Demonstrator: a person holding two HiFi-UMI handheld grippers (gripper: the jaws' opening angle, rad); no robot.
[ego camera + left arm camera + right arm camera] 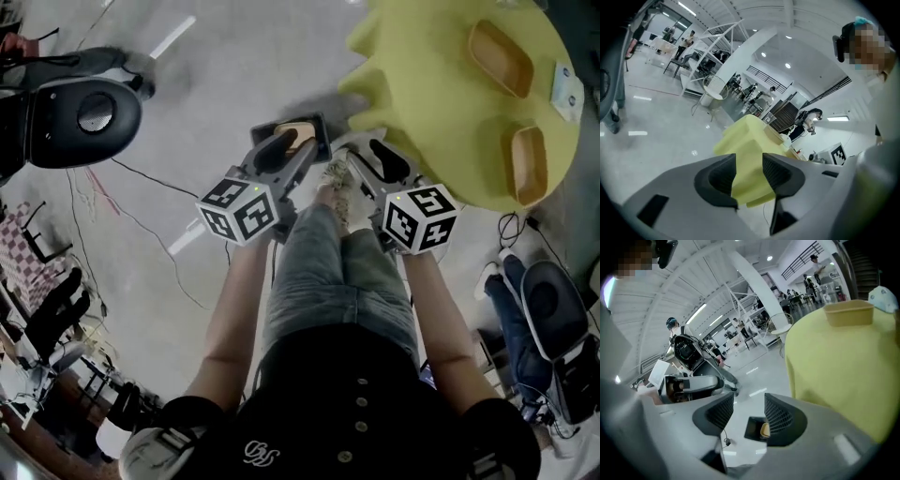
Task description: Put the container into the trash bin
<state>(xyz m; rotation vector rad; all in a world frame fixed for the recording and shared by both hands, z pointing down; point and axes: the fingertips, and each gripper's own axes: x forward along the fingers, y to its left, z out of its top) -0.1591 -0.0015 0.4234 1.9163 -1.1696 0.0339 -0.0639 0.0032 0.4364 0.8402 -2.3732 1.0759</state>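
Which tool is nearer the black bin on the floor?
Left. The left tool hangs over the near edge of the bin; the right tool is off to its side, by the yellow table.

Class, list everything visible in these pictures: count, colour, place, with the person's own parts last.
table: one, yellow-covered, upper right of head view
far container: one, tan, on table
near container: one, tan, on table
trash bin: one, black, floor beside table
binned container: one, tan, inside trash bin
cables: several, black, floor at left
legs: two, blue jeans, centre
left gripper: one, grey, fingers open, empty
right gripper: one, grey, fingers open, empty
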